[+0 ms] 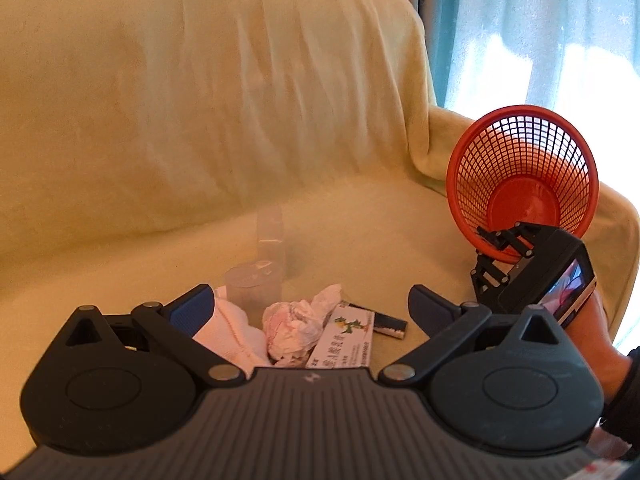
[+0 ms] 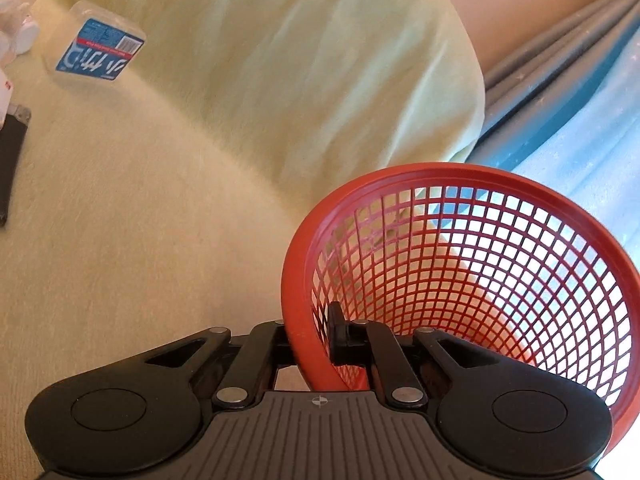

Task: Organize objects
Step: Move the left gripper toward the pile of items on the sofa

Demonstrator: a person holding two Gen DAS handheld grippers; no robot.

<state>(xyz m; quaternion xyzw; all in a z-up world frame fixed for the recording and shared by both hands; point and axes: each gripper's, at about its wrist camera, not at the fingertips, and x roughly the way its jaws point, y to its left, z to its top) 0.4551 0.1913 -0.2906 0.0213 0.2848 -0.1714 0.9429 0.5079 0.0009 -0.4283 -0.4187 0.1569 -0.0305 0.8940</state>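
Holding: the right tool (image 2: 310,338) is clamped on the rim of the red basket (image 2: 472,264), one finger inside the mesh and one outside, so the basket tips on its side with its mouth turned toward the clutter.
Basket position: at the far right end of the sofa (image 1: 200,120), by the armrest and well apart from the pile; in the left wrist view the red basket (image 1: 524,184) seems to hang from the right tool (image 1: 494,240) more than it rests on the cushion.
Left tool: the left tool (image 1: 310,304) has its fingers spread wide with nothing between them, poised just over the pile, probably to pick one item while the other hand presents the basket.
Pile: a crumpled tissue (image 1: 296,324), a pink cloth (image 1: 232,332), a clear plastic cup (image 1: 252,284), a printed box (image 1: 348,340) and a dark flat stick (image 1: 386,325) lie close together on the seat.
Other items: the right wrist view shows a blue-labelled pack (image 2: 98,54) and a dark flat object (image 2: 12,160) farther along the cushion.
Likely reason: gripping the rim keeps the basket's opening free for things to be dropped in.
Progress: the basket looks empty, so sorting has barely begun.
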